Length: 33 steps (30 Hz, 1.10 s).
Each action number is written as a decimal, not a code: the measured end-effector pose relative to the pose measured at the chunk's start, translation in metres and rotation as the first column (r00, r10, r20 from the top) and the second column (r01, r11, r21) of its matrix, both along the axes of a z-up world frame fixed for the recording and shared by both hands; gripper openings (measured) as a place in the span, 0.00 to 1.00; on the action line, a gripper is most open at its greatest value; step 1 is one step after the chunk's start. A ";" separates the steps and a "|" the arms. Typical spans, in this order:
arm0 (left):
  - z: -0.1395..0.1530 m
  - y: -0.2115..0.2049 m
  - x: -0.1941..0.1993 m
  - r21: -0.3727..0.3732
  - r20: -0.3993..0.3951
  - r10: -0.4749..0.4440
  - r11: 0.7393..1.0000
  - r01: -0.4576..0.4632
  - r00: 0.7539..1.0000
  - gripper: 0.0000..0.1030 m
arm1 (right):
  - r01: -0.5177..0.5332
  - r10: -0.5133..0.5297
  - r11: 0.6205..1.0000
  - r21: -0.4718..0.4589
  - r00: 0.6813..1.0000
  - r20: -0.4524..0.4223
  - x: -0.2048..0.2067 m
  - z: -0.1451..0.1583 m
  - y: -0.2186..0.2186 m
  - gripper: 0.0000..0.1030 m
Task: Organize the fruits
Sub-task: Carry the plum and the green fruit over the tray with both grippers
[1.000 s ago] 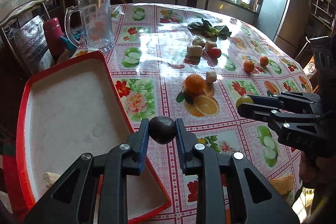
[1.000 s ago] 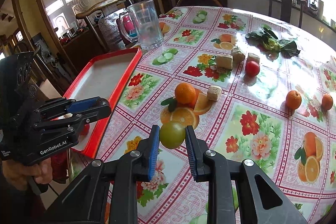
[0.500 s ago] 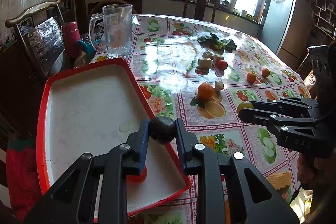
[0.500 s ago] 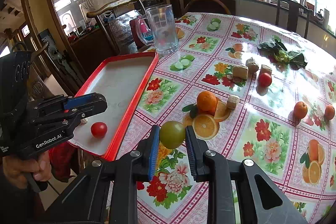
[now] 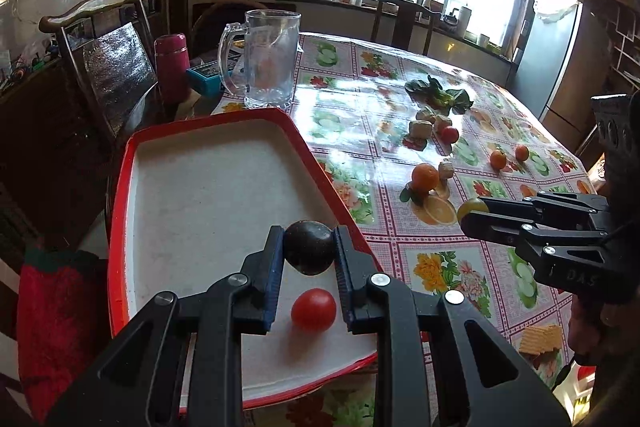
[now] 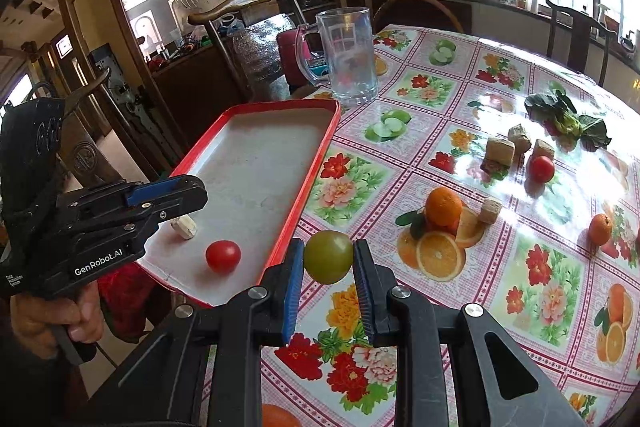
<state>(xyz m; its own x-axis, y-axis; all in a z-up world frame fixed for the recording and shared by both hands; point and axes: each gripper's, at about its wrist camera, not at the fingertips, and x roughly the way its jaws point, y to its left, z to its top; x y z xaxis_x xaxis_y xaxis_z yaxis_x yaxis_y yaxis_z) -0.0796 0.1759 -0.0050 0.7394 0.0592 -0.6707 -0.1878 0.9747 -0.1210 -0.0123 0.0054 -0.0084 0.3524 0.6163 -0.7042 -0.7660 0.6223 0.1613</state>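
Note:
My left gripper [image 5: 309,247] is shut on a dark round fruit [image 5: 309,247] and holds it above the near end of the red-rimmed tray [image 5: 208,195]. A red tomato [image 5: 313,309] lies in the tray just below it, also in the right wrist view [image 6: 223,255]. My right gripper [image 6: 328,258] is shut on a green fruit [image 6: 328,257], over the tablecloth just right of the tray's rim [image 6: 304,195]. An orange [image 6: 443,207], two small oranges [image 5: 498,159] and another tomato [image 6: 541,169] lie on the table.
A glass mug [image 5: 272,59] stands beyond the tray, with a pink flask [image 5: 172,63] and chair left of it. Tan blocks [image 6: 500,151], leafy greens [image 6: 568,119] and crackers [image 5: 540,339] lie on the table. A pale piece [image 6: 184,227] lies in the tray.
Both grippers pulled back and rose with their fruits. My left gripper came over the tray's near end; the tomato in the tray now shows between its fingers.

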 end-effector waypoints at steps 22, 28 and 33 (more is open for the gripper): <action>-0.019 0.080 -0.015 -0.028 -0.031 0.164 0.986 -0.165 0.986 0.21 | -0.133 0.131 0.991 -0.024 0.990 -0.059 -0.006 -0.019 0.096 0.24; -0.031 0.092 -0.008 -0.040 -0.055 0.180 0.982 -0.182 0.982 0.21 | -0.154 0.148 0.986 -0.059 0.984 -0.095 0.001 -0.039 0.120 0.24; -0.037 0.098 -0.003 -0.053 -0.068 0.182 0.981 -0.186 0.981 0.21 | -0.168 0.158 0.982 -0.086 0.980 -0.119 0.005 -0.054 0.132 0.24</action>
